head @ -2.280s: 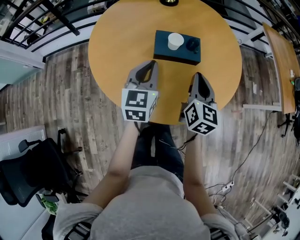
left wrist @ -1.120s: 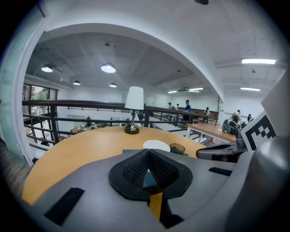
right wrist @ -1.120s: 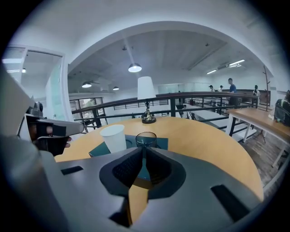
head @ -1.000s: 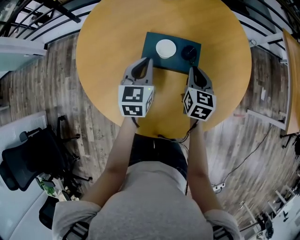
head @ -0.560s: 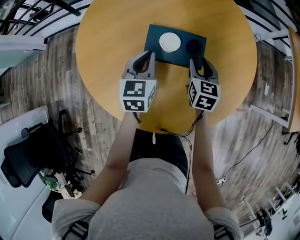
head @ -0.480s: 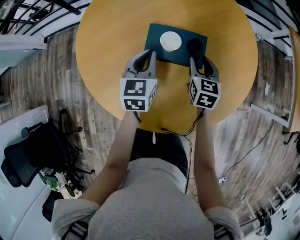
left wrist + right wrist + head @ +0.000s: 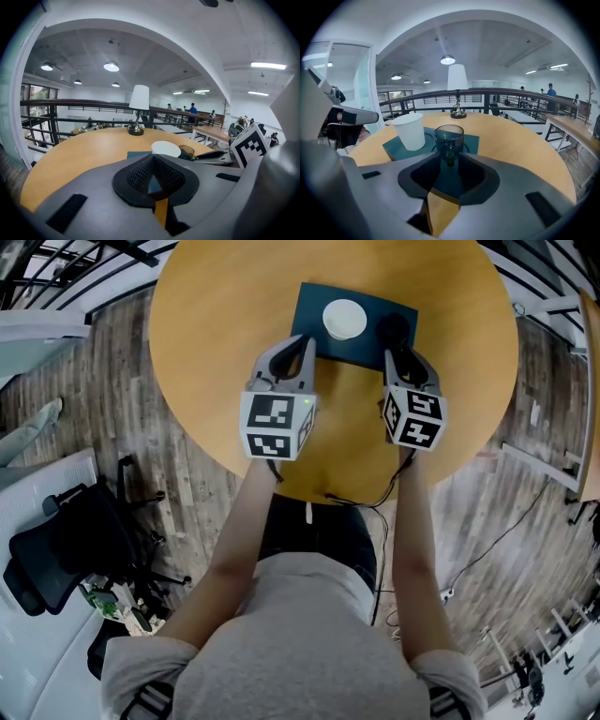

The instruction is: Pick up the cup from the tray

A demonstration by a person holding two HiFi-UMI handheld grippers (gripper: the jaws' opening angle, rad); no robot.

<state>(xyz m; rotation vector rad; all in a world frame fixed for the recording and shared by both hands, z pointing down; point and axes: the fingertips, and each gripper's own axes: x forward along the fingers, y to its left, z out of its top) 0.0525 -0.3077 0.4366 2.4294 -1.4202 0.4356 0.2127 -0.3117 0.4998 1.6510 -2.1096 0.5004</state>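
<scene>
A dark teal tray lies at the far side of the round wooden table. On it stand a white paper cup and a dark green glass mug. In the right gripper view the mug is straight ahead with its handle turned toward me, and the paper cup is to its left. My right gripper is open at the tray's near edge. Its jaws have just been closing, and the mug's handle stands at their mouth, untouched. My left gripper is shut and empty, just short of the tray's left part.
A table lamp stands at the far rim of the table. A black cable hangs over the near edge. A black office chair sits on the wood floor at the left, and railings run behind the table.
Both grippers have moved forward over the table toward the tray. The right gripper, shut a second ago, now has its jaws apart at the dark mug.
</scene>
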